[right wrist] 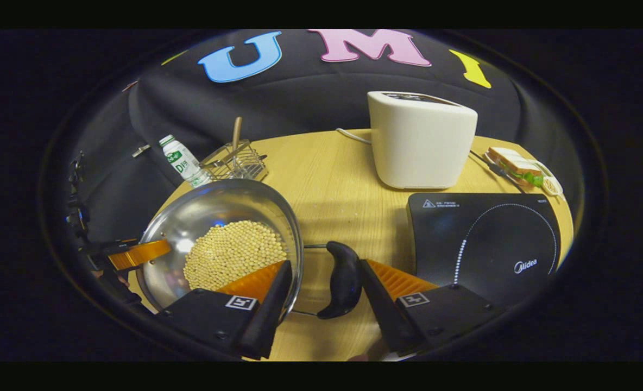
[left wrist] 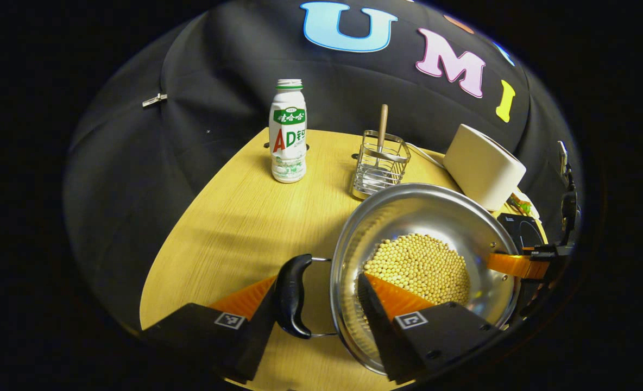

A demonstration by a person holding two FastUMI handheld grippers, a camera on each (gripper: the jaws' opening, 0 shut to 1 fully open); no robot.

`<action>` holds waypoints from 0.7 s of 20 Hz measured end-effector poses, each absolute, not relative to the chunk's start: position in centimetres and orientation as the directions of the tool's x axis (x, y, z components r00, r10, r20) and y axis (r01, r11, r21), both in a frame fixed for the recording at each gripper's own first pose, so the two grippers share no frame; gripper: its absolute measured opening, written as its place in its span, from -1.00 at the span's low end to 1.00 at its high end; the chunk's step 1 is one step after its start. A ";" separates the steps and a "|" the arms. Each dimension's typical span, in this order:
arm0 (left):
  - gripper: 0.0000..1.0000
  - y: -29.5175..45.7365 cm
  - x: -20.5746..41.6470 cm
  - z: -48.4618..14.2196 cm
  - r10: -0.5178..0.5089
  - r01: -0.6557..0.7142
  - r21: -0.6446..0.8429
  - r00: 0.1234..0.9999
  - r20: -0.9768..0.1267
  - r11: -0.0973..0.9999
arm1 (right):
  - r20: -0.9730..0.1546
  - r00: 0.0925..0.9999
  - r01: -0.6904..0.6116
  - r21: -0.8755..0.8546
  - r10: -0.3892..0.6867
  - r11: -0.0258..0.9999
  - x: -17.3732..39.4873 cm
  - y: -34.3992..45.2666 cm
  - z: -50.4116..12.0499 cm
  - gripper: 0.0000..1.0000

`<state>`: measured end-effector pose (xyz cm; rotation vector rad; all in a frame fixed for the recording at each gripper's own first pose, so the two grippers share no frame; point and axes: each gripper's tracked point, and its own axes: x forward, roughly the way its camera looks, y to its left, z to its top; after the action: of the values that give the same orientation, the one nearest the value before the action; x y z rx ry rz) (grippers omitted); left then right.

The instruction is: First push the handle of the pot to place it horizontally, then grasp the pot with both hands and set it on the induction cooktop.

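Note:
A steel pot (left wrist: pixel 408 212) (right wrist: pixel 207 209) of yellow beans (left wrist: pixel 419 266) sits left of the black induction cooktop (right wrist: pixel 484 244). It has a black handle on wire loops at each side, and both handles lie level. My left gripper (left wrist: pixel 316 282) straddles one side, with one finger inside against the wall and the other pressed on the handle (left wrist: pixel 293 296). My right gripper (right wrist: pixel 324 265) grips the opposite side the same way, around its handle (right wrist: pixel 344 279). Each view also shows the other gripper's finger over the far rim. I cannot tell whether the pot rests on the table.
A white toaster (right wrist: pixel 422 141) stands behind the cooktop, and a sandwich (right wrist: pixel 517 165) lies at the far right. A milk bottle (left wrist: pixel 288 136) and a wire rack (left wrist: pixel 378 165) holding a wooden-handled tool stand behind the pot. The round wooden table (right wrist: pixel 332 179) ends close to the grippers.

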<state>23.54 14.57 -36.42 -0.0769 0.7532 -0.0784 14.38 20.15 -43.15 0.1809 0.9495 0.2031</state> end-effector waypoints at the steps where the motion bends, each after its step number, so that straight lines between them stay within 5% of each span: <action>1: 0.43 14.8 23.6 -36.7 -0.100 0.042 -0.100 0.722 -0.684 0.994 | -0.790 0.567 -0.068 0.237 0.233 0.969 14.4 19.9 -43.2 0.34; 7: 0.17 14.5 23.0 -36.3 -0.105 0.054 -0.095 0.710 -0.697 0.994 | -0.815 0.544 -0.026 0.220 0.198 0.975 13.9 19.4 -42.7 0.08; 14: 0.14 12.6 21.1 -30.9 -0.097 0.056 -0.083 0.736 -0.670 0.995 | -0.794 0.568 -0.021 0.249 0.217 0.968 13.1 17.3 -37.5 0.00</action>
<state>21.10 12.65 -30.91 -0.0586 0.7394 -0.0838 13.09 17.35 -37.49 0.2219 0.9581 0.1411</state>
